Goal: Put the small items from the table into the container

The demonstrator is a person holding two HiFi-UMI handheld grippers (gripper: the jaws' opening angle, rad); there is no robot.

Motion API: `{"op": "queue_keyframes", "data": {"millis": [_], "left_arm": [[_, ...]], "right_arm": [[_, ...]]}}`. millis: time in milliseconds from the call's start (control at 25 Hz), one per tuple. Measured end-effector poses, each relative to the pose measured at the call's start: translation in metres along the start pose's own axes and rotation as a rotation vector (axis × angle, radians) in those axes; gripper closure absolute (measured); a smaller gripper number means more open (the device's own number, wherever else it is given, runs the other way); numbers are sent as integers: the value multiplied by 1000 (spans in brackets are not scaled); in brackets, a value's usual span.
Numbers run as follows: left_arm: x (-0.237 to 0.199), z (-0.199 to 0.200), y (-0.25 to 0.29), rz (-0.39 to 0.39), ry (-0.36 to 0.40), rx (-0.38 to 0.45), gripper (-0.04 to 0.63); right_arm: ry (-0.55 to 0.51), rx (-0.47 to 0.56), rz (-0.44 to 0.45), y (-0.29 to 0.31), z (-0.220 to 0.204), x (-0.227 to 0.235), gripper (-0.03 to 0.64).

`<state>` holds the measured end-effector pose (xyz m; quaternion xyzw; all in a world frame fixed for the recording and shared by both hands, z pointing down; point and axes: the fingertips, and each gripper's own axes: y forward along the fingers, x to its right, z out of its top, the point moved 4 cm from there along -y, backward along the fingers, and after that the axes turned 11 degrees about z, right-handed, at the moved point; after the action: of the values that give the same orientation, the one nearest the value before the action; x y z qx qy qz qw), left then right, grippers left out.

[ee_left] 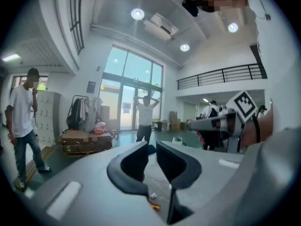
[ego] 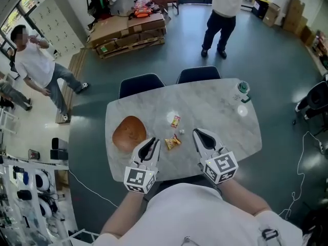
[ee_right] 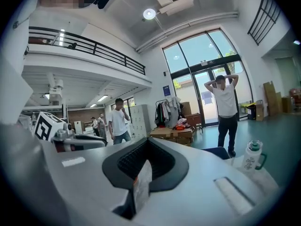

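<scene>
Right gripper (ee_right: 146, 145) is clamped on a thin white sachet (ee_right: 143, 184), held edge-on, presumably for carrying to the brown bowl (ego: 128, 131) at the surface's (ego: 220, 118) left. Left gripper (ee_left: 151, 147) has its jaws slightly parted and empty, poised beside the orange packet (ego: 172, 142). A second packet (ego: 175, 121) lies beyond.

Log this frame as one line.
left gripper open, empty | right gripper shut on thin packet | orange packet on table between grippers | brown container left of it
</scene>
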<state>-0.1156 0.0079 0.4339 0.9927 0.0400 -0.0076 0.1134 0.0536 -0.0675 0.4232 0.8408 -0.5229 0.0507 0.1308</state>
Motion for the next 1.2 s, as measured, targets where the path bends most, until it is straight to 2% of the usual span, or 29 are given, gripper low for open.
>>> {"op": "queue_keyframes", "data": {"millis": [120, 360, 520, 680, 800, 1040, 1200], "left_arm": [[4, -38, 28, -68, 129, -125, 506], [20, -143, 86, -235, 363, -425, 431], [29, -209, 113, -323, 536, -595, 420], [29, -270, 136, -369, 584, -761, 408], [32, -301, 145, -391, 615, -849, 394], [31, -344, 154, -399, 693, -951, 382], [33, -361, 155, -401, 714, -978, 376]], "right_arm": [[15, -17, -36, -6, -9, 3, 589], [40, -31, -128, -30, -20, 17, 589], [58, -49, -196, -51, -31, 27, 589], [80, -70, -252, -68, -45, 34, 589], [95, -84, -287, -82, -54, 36, 589], [120, -98, -350, -104, -67, 34, 589], [128, -106, -381, -114, -72, 33, 589]]}}
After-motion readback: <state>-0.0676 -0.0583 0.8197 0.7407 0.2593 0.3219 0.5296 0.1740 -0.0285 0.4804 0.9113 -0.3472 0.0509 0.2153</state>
